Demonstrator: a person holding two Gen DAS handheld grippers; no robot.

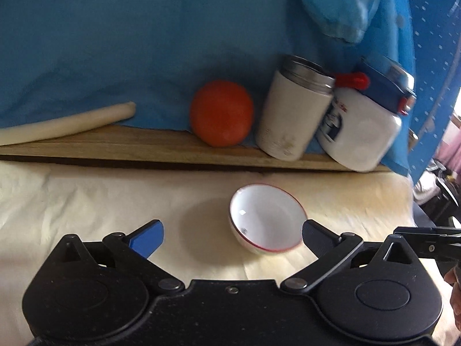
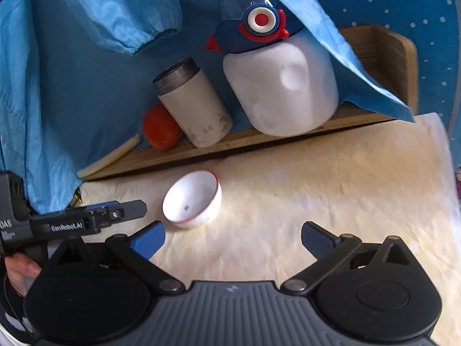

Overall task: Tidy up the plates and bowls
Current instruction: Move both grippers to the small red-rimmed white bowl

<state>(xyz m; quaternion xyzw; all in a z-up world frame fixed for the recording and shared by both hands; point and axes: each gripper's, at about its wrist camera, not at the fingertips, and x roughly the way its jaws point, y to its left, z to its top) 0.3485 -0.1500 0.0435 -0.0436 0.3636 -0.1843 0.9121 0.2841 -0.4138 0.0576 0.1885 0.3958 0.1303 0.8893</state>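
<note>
The left gripper (image 1: 232, 238) is wide open and holds nothing. A small white bowl with a thin red rim (image 1: 266, 218) sits between its two fingers, close to the dark right finger (image 1: 317, 238). The bowl looks like it is touching that finger or just beside it, but I cannot tell which. The blue left finger (image 1: 147, 238) is well apart from the bowl. The bowl is tipped a little, so its inside shows.

The right gripper (image 2: 232, 239) is wide open too, and it holds nothing. The same bowl (image 2: 192, 200) sits in front of it, past its blue left finger (image 2: 148, 239), not touching it. The left gripper (image 2: 95, 219) pokes in from the left side of this view, near the bowl.

The bowl rests on the cream paper sheet (image 1: 72, 201) that covers the counter. Behind the paper is a low wooden shelf (image 1: 129, 144). On the shelf stand a round orange ball (image 1: 221, 113), a white metal flask with a silver top (image 1: 294, 109), and a big white plastic jug with a blue and red lid (image 1: 363, 121). A long cream stick (image 1: 66, 124) lies on the shelf at the left. Blue cloth (image 1: 115, 43) hangs behind everything.
</note>
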